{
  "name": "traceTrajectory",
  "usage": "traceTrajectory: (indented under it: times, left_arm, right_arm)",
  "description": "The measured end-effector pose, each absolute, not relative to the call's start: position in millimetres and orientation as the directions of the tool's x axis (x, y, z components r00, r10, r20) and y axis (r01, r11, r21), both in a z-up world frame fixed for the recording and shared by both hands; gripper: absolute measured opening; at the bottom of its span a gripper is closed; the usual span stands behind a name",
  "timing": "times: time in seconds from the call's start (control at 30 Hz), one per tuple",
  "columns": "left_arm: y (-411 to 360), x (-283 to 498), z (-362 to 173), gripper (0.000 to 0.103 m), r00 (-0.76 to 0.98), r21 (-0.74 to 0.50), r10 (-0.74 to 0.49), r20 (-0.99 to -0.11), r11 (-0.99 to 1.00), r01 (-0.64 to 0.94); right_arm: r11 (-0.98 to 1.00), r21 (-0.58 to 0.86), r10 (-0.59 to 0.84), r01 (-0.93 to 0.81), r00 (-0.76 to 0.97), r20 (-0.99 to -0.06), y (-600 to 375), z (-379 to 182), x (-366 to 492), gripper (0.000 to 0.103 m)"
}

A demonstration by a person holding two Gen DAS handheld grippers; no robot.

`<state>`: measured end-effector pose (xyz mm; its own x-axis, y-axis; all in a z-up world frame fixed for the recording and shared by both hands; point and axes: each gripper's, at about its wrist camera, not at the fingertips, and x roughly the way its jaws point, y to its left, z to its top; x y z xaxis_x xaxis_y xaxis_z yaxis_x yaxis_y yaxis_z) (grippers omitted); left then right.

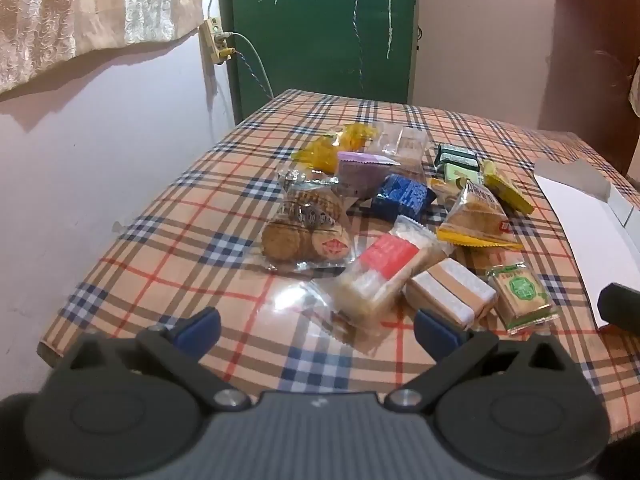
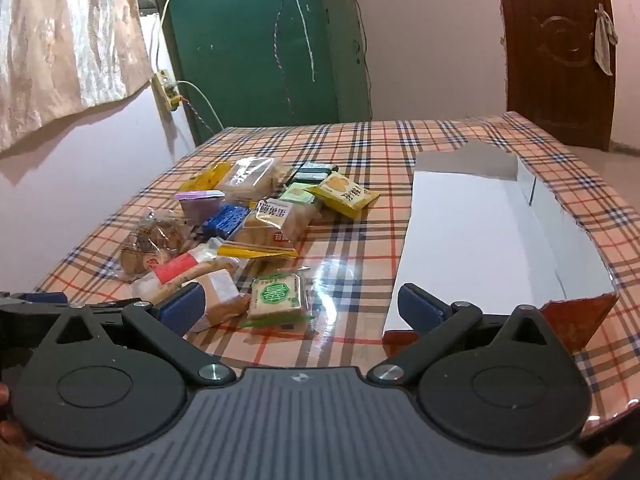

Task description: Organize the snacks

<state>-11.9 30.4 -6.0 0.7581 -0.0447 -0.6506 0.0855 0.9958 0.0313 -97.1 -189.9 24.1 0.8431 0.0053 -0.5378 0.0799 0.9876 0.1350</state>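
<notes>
Both claws, left claw (image 1: 316, 326) and right claw (image 2: 302, 310), gape wide and empty over the counter (image 1: 168, 264), snack pile (image 1: 400, 216) loose left of the white box (image 2: 472, 240), likely awaiting sorting.

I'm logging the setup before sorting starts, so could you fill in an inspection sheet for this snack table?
Surface: glossy plaid tablecloth covering the table, glare near the front.
Job's things: a loose pile of wrapped snacks, including a clear bag of round biscuits, a blue foil packet, a green-labelled square biscuit pack and a yellow sachet; an empty white cardboard tray lies beside the pile.
Clutter: nothing seen.
Grippers: left gripper and right gripper both open, blue-padded fingers empty, hovering above the table's near side.
Cables: white cable and twisted wire running from a wall socket.
Surroundings: pink wall, cream curtain, green board, brown door.
</notes>
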Motion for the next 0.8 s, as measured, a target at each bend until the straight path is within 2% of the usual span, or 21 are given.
traceTrajectory:
  times: [0.37, 0.8]
  left_arm:
    - [32.2, -2.5, -9.5, 0.102, 0.757, 0.026, -0.054, -0.651, 0.995, 0.093]
    - [31.0, 15.7, -14.9, 0.101, 0.761, 0.026, -0.061, -0.646, 0.994, 0.103]
  right_arm:
    - [0.989, 0.121, 0.0, 0.082, 0.826, -0.563, -183.7, 31.1, -92.7, 0.103]
    - [0.988, 0.143, 0.023, 0.062, 0.85, -0.527, -186.7, 18.4, -86.3, 0.103]
